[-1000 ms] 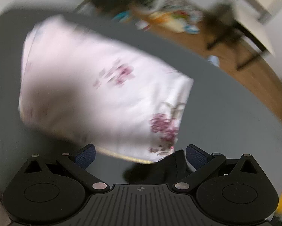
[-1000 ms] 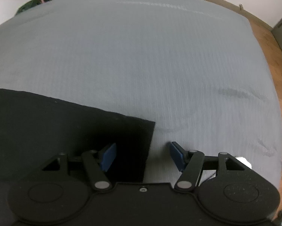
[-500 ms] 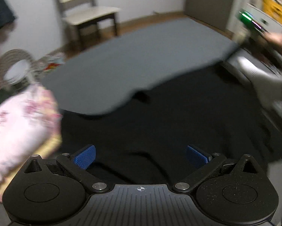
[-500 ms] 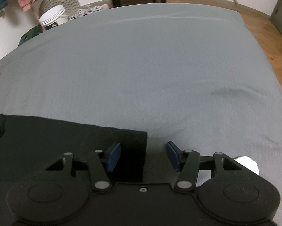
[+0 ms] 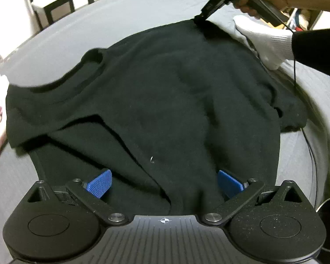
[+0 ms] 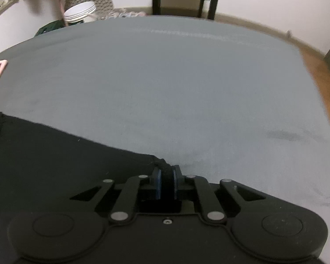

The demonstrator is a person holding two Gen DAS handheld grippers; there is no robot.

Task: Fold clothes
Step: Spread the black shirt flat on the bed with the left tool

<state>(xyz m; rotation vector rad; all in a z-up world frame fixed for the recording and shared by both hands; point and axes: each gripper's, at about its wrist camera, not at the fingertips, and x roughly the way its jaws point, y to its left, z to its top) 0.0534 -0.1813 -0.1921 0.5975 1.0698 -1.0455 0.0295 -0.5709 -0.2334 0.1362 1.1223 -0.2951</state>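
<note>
The black sweater [image 5: 156,101] lies spread on the grey bed [image 6: 176,83], collar at ten o'clock in the left view. To fold cleanly, the left gripper [image 5: 164,183], fingers apart over the near hem, should pinch both layers. The right gripper [image 6: 166,184], at one o'clock there, is clamped on the far corner; keep tension even.

Both wrist views low, close over the bed [image 6: 187,77], sharing the sweater [image 5: 165,99] (opposite edges)
</note>
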